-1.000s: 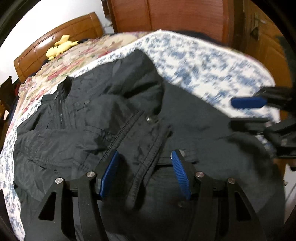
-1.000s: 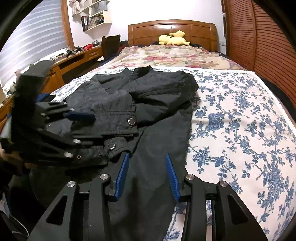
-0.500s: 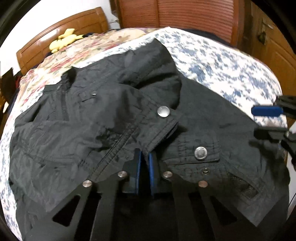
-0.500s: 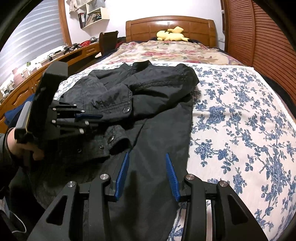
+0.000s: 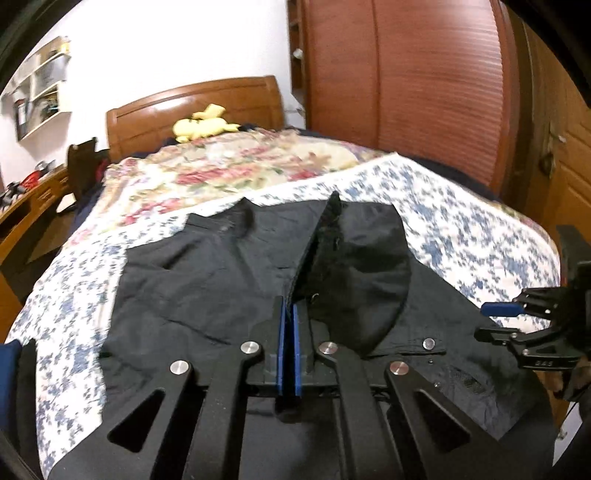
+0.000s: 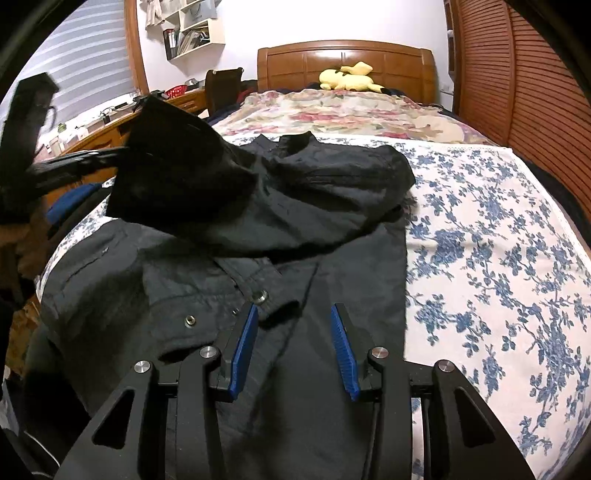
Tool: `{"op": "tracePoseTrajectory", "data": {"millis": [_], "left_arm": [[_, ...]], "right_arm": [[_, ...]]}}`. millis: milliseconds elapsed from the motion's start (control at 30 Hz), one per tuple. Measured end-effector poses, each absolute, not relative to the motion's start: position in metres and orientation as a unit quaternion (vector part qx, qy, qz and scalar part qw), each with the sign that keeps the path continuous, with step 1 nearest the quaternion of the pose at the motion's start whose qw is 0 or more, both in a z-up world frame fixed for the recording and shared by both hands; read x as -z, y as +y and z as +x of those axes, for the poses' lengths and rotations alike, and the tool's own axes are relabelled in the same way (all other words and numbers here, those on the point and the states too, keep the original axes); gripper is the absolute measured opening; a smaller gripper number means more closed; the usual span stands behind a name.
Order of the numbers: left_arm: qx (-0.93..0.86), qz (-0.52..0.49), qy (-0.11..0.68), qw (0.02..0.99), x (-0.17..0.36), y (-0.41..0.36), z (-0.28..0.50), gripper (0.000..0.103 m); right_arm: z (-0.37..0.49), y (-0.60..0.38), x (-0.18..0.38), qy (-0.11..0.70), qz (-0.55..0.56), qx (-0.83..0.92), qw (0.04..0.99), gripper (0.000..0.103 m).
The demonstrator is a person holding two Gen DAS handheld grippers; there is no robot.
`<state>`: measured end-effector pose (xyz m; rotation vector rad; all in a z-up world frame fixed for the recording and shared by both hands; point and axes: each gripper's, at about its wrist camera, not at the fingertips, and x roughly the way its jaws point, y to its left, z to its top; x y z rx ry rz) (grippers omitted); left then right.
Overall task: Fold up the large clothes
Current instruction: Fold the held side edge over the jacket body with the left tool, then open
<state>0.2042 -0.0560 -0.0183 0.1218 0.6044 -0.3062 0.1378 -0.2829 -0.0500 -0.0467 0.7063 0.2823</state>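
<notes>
The left gripper (image 5: 288,325) has been clenched on the sleeve cuff (image 5: 325,258) of the black jacket (image 6: 295,229), now lifted off the bed (image 6: 498,258); the right gripper (image 6: 293,347) is held released above the hem, so 1 sleeve fold is judged underway.

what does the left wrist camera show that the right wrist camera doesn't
Only the left wrist view shows the left gripper close up, its blue pads shut on a raised edge of the black jacket, and the wooden door at right.

Only the right wrist view shows the striped window blind and the right gripper standing open over the fabric.

Both show the jacket, blue-flowered bedsheet, yellow plush toy, wooden headboard and wall shelves.
</notes>
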Motion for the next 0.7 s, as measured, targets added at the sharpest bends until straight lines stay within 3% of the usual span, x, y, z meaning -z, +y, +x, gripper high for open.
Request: {"op": "tracePoseTrajectory", "data": {"millis": [267, 700], "left_arm": [[0.123, 0.025, 0.292, 0.948, 0.027, -0.007, 0.170, 0.004], [0.078, -0.002, 0.349, 0.934, 0.088, 0.035, 0.158, 0.004]], "right_arm": [[0.149, -0.271, 0.055, 0.347, -0.017, -0.140, 0.927, 0.042], [0.176, -0.267, 0.070, 0.368, -0.029, -0.123, 0.921, 0.042]]}}
